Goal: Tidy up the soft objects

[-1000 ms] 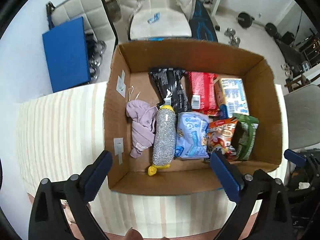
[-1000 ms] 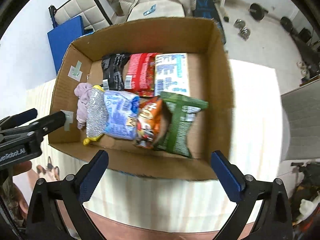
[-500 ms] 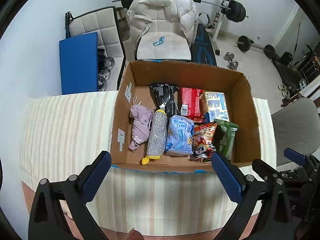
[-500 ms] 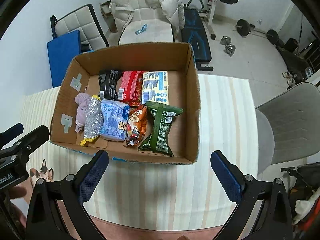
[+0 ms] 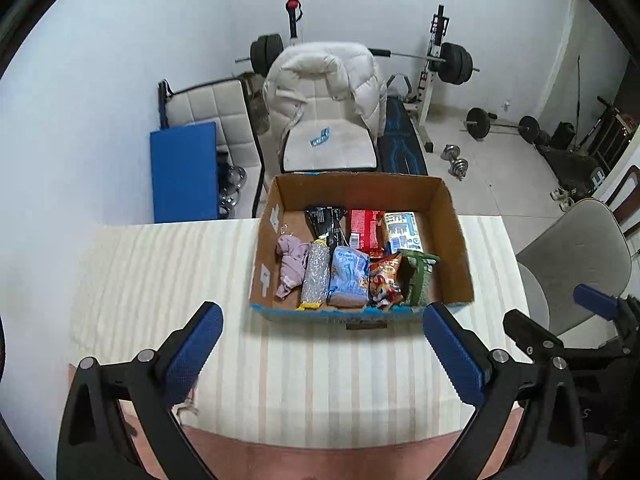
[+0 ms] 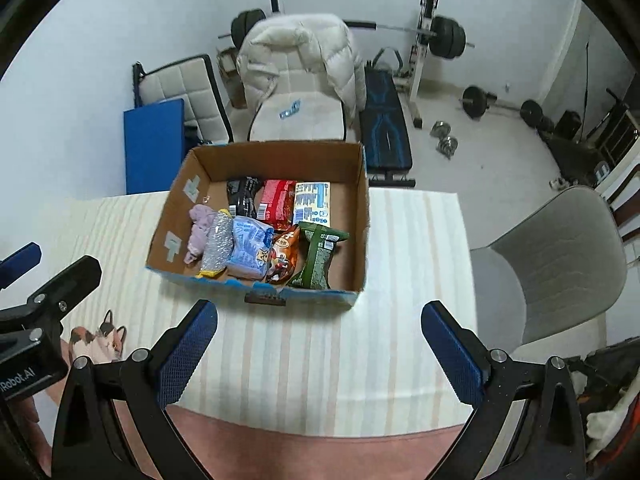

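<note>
A cardboard box (image 5: 454, 240) (image 6: 362, 220) stands on the striped table. In it lie a lilac cloth (image 5: 292, 264) (image 6: 198, 226), a silver mesh sponge (image 5: 315, 276) (image 6: 218, 246), a light blue packet (image 5: 349, 276) (image 6: 249, 250), an orange snack bag (image 5: 386, 280) (image 6: 283, 258), a green packet (image 5: 418, 280) (image 6: 318, 256), and black, red and white-blue packets at the back. My left gripper (image 5: 322, 354) is open and empty, near side of the box. My right gripper (image 6: 320, 350) is open and empty, also short of the box.
The striped tablecloth (image 5: 160, 280) covers the table; its near edge lies under the grippers. A grey chair (image 6: 560, 260) stands at the right. Beyond the table are a chair with a white puffer jacket (image 5: 324, 80), a blue panel (image 5: 184, 172) and a weight bench (image 6: 386, 136).
Both grippers have pulled back and up from the box, which now looks smaller and farther. Both stay open and empty. The box contents have not moved.
</note>
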`<move>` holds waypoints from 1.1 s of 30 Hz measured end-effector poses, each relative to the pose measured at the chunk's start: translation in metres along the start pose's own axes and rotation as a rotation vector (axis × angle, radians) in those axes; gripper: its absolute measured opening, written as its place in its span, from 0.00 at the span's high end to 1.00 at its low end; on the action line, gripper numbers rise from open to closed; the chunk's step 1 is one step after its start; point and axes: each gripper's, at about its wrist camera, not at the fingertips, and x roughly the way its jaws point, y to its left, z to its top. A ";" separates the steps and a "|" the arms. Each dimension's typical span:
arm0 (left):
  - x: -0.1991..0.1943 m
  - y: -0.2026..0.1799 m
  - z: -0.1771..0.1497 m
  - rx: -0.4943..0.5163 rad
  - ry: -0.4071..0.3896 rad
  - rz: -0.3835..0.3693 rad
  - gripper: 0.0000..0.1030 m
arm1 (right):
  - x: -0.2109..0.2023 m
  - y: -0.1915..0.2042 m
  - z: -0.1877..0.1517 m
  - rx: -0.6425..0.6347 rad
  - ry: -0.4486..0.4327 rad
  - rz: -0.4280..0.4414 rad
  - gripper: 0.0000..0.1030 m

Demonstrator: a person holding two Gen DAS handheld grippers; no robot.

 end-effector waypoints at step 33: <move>-0.159 0.013 -0.079 -0.076 -0.141 -0.045 0.00 | -0.208 -0.005 -0.099 -0.021 -0.230 0.024 0.00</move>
